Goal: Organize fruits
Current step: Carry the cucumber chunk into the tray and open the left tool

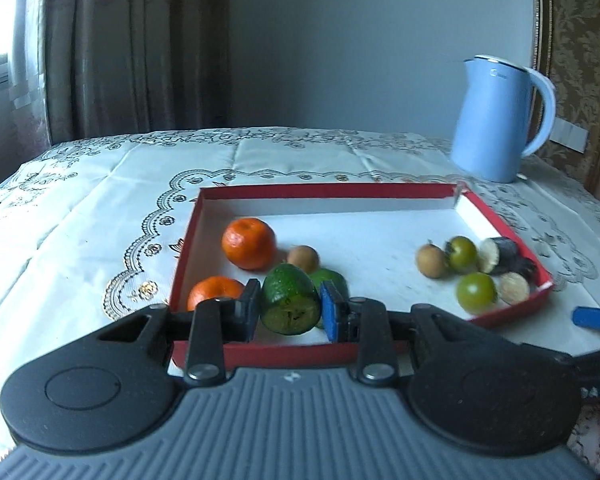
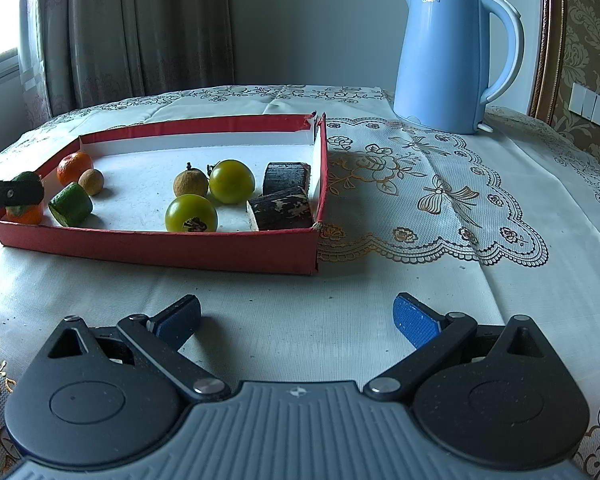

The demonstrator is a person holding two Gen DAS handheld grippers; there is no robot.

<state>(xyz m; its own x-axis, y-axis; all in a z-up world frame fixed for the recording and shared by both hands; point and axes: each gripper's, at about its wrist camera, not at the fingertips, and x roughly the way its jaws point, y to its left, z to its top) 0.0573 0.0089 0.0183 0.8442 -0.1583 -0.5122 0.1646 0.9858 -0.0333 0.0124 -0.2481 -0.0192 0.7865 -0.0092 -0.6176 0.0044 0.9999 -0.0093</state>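
Green and waxy, the cut cucumber piece (image 1: 290, 306) sits clamped between the pads of the left tongs (image 1: 289, 307), its pale cut face turned toward the camera, over the near edge of the red tray (image 1: 512, 232). It looks light and firm, with a smooth skin that could slip if the squeeze slackens; the hold across its round flanks, near the middle, seems the safe one, since a hard pinch might bruise the wet flesh. Just behind these tongs lie a second green piece (image 1: 332, 278), two oranges (image 1: 249, 243) and a small brown fruit (image 1: 303, 258). Well off to their right are two green tomatoes (image 1: 476, 292), another brown fruit and dark cane chunks (image 1: 504, 252). The right tongs (image 2: 296, 326) stand wide apart and empty above the bench (image 2: 260, 280), with the tray ahead and to their left and a blue kettle (image 2: 448, 60) far ahead to the right.
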